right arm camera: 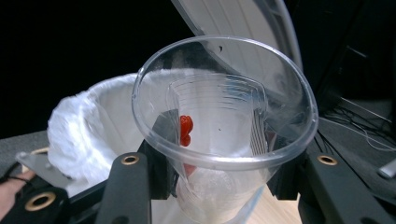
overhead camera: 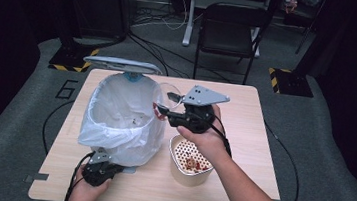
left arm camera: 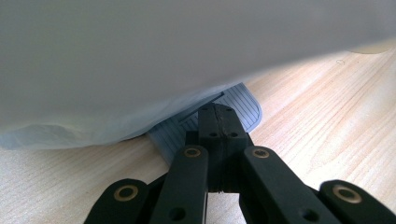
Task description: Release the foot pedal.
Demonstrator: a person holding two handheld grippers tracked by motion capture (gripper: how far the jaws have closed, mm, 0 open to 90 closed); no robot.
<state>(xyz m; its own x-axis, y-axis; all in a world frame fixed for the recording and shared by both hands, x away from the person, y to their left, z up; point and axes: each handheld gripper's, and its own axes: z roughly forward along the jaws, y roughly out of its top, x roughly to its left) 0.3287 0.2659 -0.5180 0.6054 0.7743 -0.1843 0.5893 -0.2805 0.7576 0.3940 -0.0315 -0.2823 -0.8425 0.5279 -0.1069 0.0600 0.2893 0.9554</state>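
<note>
A pedal bin lined with a white bag (overhead camera: 114, 119) stands on the left of the wooden table, its grey lid (overhead camera: 122, 64) raised. My left gripper (overhead camera: 108, 164) is shut, and its closed tips (left arm camera: 219, 122) rest on the bin's ribbed grey pedal (left arm camera: 245, 106). My right gripper (overhead camera: 166, 111) is shut on a clear plastic cup (overhead camera: 169, 95), held tilted at the bin's right rim. In the right gripper view the cup (right arm camera: 224, 107) sits between the jaws of my right gripper (right arm camera: 222, 163), with a small red scrap (right arm camera: 186, 129) inside. Behind it are the bag (right arm camera: 88, 126) and the lid (right arm camera: 233, 18).
A white paper bowl (overhead camera: 178, 143) with red food scraps stands on the table just right of the bin, under my right forearm. Bare table (overhead camera: 245, 117) lies to the right. A black chair (overhead camera: 226, 30) and floor cables are beyond the far edge.
</note>
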